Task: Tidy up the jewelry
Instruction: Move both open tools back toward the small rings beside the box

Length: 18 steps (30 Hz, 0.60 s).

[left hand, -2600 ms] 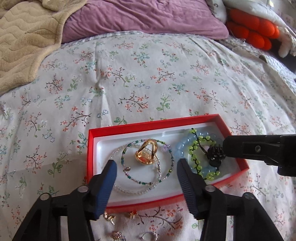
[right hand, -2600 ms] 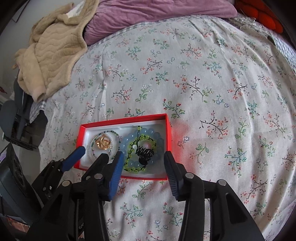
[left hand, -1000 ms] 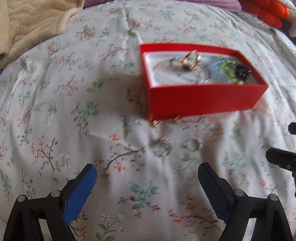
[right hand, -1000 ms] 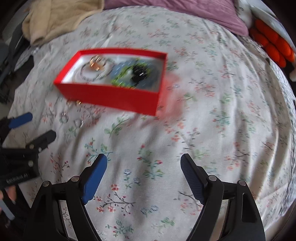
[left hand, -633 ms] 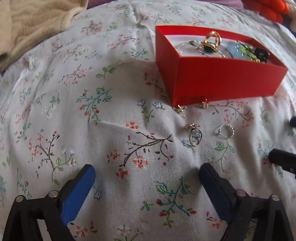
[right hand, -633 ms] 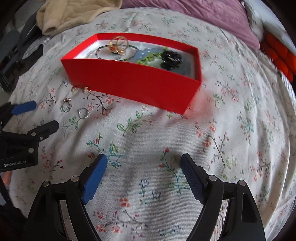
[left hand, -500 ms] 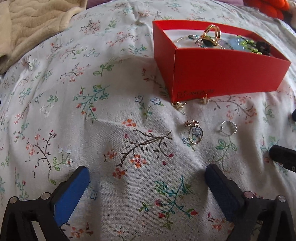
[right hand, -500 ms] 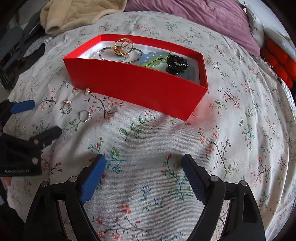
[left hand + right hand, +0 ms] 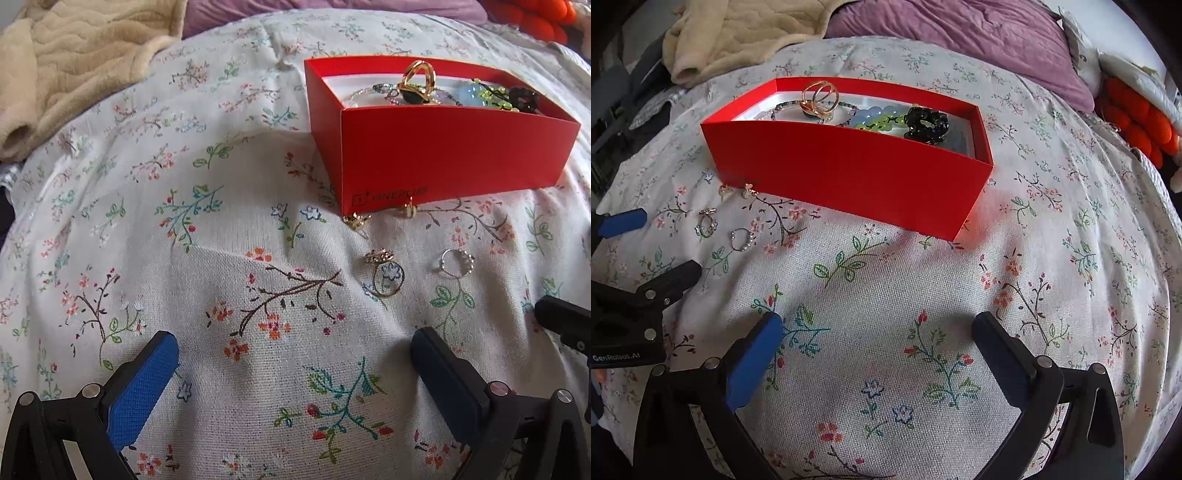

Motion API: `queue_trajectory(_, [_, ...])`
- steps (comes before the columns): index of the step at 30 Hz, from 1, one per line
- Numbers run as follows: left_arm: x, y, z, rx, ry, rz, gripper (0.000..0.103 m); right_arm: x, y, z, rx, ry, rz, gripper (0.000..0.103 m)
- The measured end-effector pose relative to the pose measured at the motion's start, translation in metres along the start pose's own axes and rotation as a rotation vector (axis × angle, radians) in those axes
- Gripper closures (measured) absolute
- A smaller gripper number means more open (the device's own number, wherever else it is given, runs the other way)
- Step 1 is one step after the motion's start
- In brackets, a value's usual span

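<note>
- The red box [image 9: 443, 147], holding bracelets and a gold ring [image 9: 417, 79], is now seen side-on ahead of the left claw [image 9: 291, 373], no longer from above.
- Two loose rings [image 9: 386, 273] and small earrings [image 9: 408, 210] are left on the bedspread [image 9: 184, 221], just ahead.
- Both claws are pulled back, spread, empty; the right claw [image 9: 875, 350] is held low beside.

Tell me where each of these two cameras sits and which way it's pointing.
Left wrist: on the left gripper, low over the floral bedsheet, facing the red cardboard box; its open blue-padded jaws show.
Right wrist: on the right gripper, facing the box's long side; its open jaws show.
Shared: the box, the gold flower-topped ring and the silver beaded ring.
</note>
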<state>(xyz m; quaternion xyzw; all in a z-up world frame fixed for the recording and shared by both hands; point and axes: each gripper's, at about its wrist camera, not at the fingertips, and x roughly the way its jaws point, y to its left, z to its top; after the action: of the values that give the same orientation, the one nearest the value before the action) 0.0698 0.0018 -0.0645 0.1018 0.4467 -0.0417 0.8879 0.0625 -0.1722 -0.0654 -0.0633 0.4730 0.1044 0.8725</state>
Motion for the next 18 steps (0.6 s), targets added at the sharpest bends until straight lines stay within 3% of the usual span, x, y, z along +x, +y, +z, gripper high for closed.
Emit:
queue_trajectory(9, [-0.005,-0.01,0.0,0.059,-0.04,0.071,0.0,-0.005,0.003,-0.009,0.024,-0.039,-0.034,0.0])
queue_trajectory(13, [-0.004,-0.006,0.006,0.031,-0.022,0.029,0.002,-0.007,0.004,-0.01,0.031,-0.044,-0.048,0.0])
queue_trajectory(18, [-0.005,-0.007,0.011,0.011,-0.013,-0.06,0.019,-0.008,0.0,-0.009,0.043,-0.035,-0.03,0.0])
